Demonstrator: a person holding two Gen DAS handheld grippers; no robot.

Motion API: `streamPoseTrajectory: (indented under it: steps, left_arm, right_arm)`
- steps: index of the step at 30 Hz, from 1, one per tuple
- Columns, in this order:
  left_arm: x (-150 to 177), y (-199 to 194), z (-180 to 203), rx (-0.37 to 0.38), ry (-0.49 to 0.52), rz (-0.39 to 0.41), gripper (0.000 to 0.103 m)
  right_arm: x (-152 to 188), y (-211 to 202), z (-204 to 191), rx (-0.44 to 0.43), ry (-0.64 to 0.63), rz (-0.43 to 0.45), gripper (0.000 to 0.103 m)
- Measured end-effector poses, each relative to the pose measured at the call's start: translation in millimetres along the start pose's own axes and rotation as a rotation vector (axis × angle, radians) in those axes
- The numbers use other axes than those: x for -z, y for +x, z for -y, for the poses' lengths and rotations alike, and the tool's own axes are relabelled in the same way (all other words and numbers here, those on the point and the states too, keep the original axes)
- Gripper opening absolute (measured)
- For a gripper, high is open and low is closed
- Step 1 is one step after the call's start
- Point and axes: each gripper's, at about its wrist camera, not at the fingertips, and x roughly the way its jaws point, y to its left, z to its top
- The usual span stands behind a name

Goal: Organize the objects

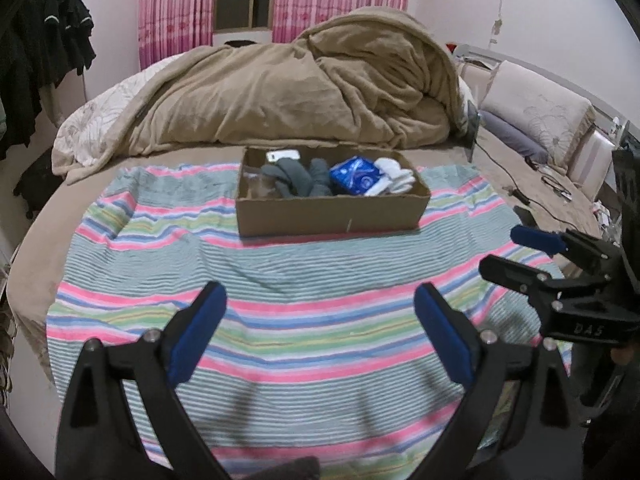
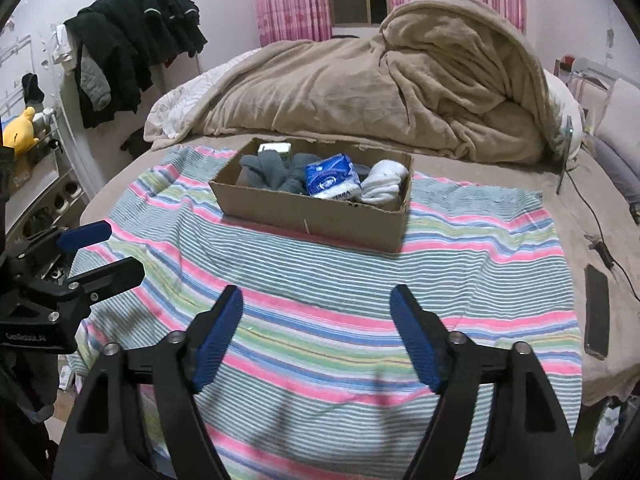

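Note:
A shallow cardboard box (image 1: 332, 214) (image 2: 316, 216) sits on a striped towel (image 1: 280, 288) (image 2: 340, 280) on the bed. It holds grey socks (image 1: 296, 178) (image 2: 276, 174), a blue tissue pack (image 1: 354, 176) (image 2: 330, 180), white socks (image 1: 394, 178) (image 2: 384, 184) and a small white item (image 1: 283, 155) (image 2: 274, 148) at the back. My left gripper (image 1: 320, 300) is open and empty above the towel, well short of the box. My right gripper (image 2: 316, 300) is open and empty too; it shows in the left wrist view (image 1: 504, 252), and the left gripper shows in the right wrist view (image 2: 116, 252).
A heaped beige blanket (image 1: 304, 84) (image 2: 420, 88) lies behind the box. Pillows (image 1: 536, 120) sit at the right. A phone (image 2: 597, 310) and a cable (image 2: 600, 224) lie right of the towel. Dark clothes (image 2: 132, 44) hang at the left.

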Motion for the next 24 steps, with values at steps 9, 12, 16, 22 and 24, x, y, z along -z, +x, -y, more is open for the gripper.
streamPoseTrajectory:
  steps: [9,12,16,22,24]
  left_arm:
    - [-4.6,-23.8,3.9,-0.031,-0.009,0.034,0.096]
    - [-6.1,-25.4,6.7,-0.044,-0.007,0.033,0.096]
    - [-9.7,-23.0,11.5,-0.047,0.0,0.031,0.096]
    - [-15.4,-6.6,8.5,-0.03,-0.002,0.011,0.096]
    - [-17.6,-1.9,7.1,-0.024,0.001,0.012,0.096]
  right_arm:
    - [-4.1,-24.3,4.4,0.001,0.004,0.047,0.08]
    - [-5.0,-25.8,6.0,-0.007,0.002,0.052,0.08]
    - [-6.7,-27.0,9.8,-0.02,0.005,0.059,0.08]
    - [-9.2,-19.5,17.4,-0.013,0.011,0.051,0.08]
    - [-10.9,-15.3,20.6,-0.011,0.022,0.045,0.08]
